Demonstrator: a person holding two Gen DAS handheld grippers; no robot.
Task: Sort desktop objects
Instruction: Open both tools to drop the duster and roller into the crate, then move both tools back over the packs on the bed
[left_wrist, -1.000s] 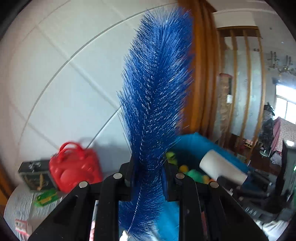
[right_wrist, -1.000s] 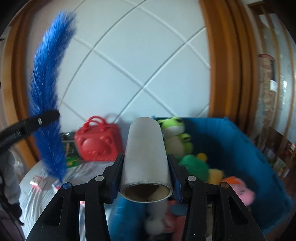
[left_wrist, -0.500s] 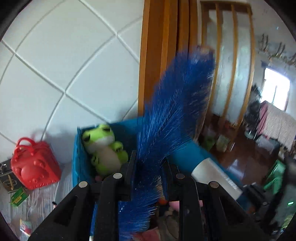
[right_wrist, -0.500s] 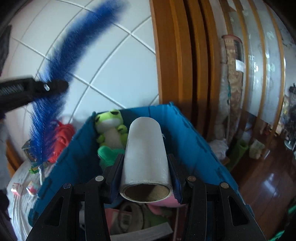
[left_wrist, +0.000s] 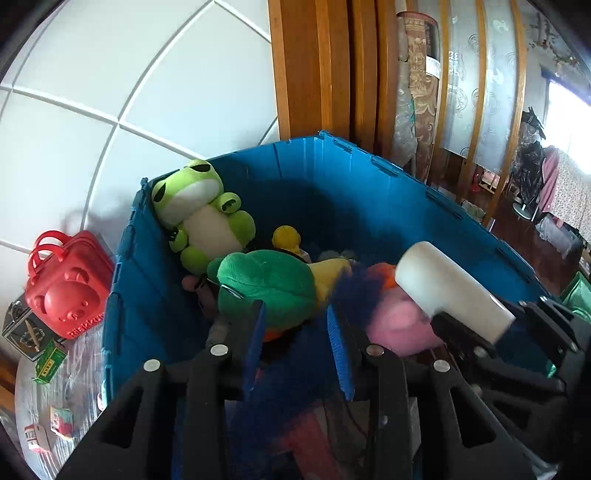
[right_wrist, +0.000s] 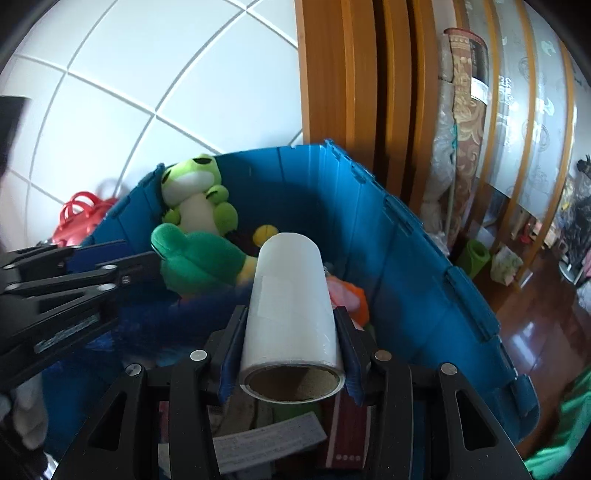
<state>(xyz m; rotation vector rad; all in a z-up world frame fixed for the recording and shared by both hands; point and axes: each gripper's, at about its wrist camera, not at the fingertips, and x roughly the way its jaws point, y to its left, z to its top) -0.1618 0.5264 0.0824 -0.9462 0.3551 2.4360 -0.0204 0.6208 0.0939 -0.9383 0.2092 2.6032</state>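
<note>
Plush toys (left_wrist: 207, 218) lie in crate (left_wrist: 332, 177); bear case (left_wrist: 68, 286) left of crate; small boxes (left_wrist: 48, 365) before case.

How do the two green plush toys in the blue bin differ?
The light-green frog plush leans upright against the blue plastic bin's back corner; the dark-green plush lies lower, mid-bin. The frog shows a white belly and black eyes; the dark one shows a yellow part and no face. Both are soft toys inside the bin.
</note>
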